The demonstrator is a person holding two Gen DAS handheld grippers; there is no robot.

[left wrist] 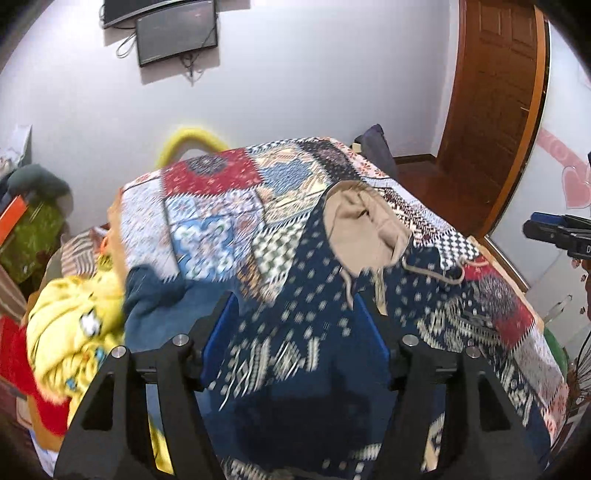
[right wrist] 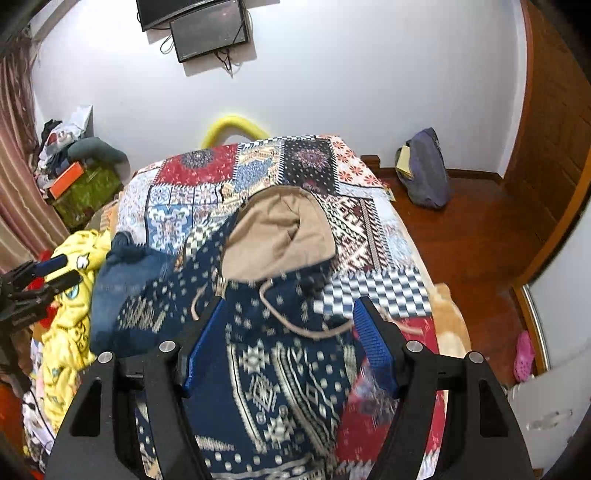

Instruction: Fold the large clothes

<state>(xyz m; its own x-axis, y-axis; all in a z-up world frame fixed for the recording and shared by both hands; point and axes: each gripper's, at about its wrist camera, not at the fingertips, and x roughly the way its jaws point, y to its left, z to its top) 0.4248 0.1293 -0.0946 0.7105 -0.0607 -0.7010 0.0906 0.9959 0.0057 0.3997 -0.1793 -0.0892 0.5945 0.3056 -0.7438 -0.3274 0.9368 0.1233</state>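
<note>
The navy patterned hoodie (right wrist: 280, 369) lies spread on the patchwork bedspread (right wrist: 369, 221), long axis running from six toward its tan hood (right wrist: 273, 236) at twelve, beneath both the left gripper (left wrist: 295, 332) and right gripper (right wrist: 288, 339), jaws apart, neither clearly nearer.

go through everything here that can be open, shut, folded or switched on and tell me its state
Hoodie: spread flat on the bed, not folded, hood open, lining up.
Left hand-held gripper: open, holding nothing.
Right hand-held gripper: open, holding nothing.
Screens: dark.
Door: cannot tell.
</note>
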